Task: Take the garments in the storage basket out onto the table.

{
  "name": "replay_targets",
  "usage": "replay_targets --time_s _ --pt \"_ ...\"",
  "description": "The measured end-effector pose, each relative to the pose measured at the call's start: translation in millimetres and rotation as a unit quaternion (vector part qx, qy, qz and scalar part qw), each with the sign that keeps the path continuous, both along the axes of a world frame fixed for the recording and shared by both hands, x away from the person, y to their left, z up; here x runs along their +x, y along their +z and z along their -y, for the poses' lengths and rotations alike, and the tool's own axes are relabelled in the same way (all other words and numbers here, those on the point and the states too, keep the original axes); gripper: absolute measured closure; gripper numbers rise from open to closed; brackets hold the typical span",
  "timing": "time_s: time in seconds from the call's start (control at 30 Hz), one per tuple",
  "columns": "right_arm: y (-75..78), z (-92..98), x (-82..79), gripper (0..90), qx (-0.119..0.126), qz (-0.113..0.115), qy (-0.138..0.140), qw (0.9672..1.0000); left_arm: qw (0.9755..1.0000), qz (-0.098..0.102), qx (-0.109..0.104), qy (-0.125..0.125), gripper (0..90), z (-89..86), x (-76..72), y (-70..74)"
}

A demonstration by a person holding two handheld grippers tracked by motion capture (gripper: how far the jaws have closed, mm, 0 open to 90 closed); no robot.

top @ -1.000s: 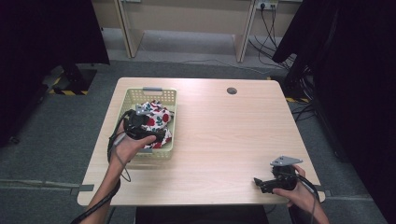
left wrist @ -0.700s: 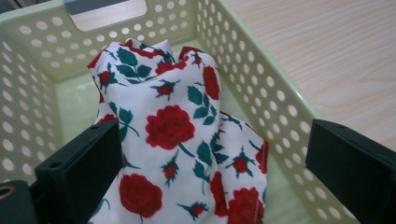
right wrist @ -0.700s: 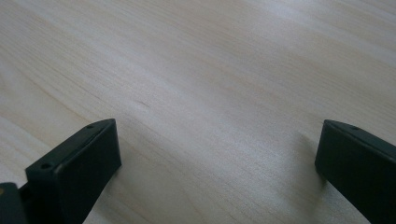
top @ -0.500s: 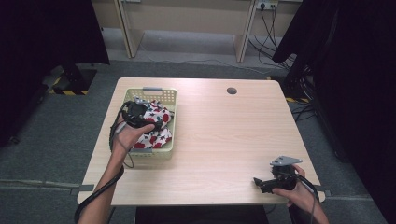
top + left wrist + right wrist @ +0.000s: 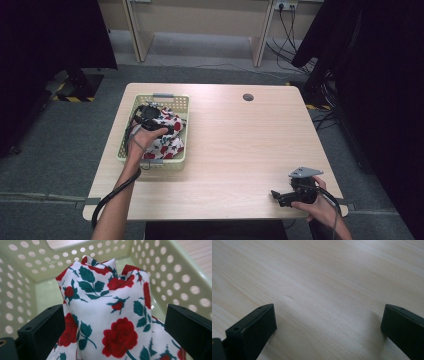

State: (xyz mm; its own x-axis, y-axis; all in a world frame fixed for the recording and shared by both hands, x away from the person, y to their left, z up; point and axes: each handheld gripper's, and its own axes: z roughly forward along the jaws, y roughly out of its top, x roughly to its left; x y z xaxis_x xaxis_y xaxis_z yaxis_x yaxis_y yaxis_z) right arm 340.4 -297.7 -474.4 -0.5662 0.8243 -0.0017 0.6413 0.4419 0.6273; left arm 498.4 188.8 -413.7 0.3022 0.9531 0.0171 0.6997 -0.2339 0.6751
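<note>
Your right gripper (image 5: 276, 195) rests with jaws parted at the table's (image 5: 240, 150) near right corner. Farther off, your left gripper (image 5: 113, 322) sits in the basket (image 5: 131, 135) by the far left edge, jaws wide around the bunched cloth (image 5: 107, 305), not yet pinched or lifted. It has pushed deeper toward the basket's far wall.

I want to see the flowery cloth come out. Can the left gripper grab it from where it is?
Probably yes. The left gripper is down in the basket, jaws open with the rose-print cloth bunched between them.
</note>
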Motion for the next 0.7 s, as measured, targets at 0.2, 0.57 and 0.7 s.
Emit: replay_targets --time_s 0.2,0.57,0.7 --pt "0.0 -0.1 0.0 0.3 0.000 -0.001 0.000 1.0000 0.9997 -0.021 -0.001 0.009 2.1 -4.0 8.5 -25.5" --pt "-0.2 -0.5 0.2 0.3 0.001 0.001 0.002 1.0000 0.9988 -0.046 0.014 0.011 4.9 -3.4 12.4 -53.2" --pt "-0.5 -0.8 0.4 0.3 0.001 0.003 0.004 1.0000 0.9992 -0.040 -0.001 -0.003 43.9 -4.2 9.4 -48.3"
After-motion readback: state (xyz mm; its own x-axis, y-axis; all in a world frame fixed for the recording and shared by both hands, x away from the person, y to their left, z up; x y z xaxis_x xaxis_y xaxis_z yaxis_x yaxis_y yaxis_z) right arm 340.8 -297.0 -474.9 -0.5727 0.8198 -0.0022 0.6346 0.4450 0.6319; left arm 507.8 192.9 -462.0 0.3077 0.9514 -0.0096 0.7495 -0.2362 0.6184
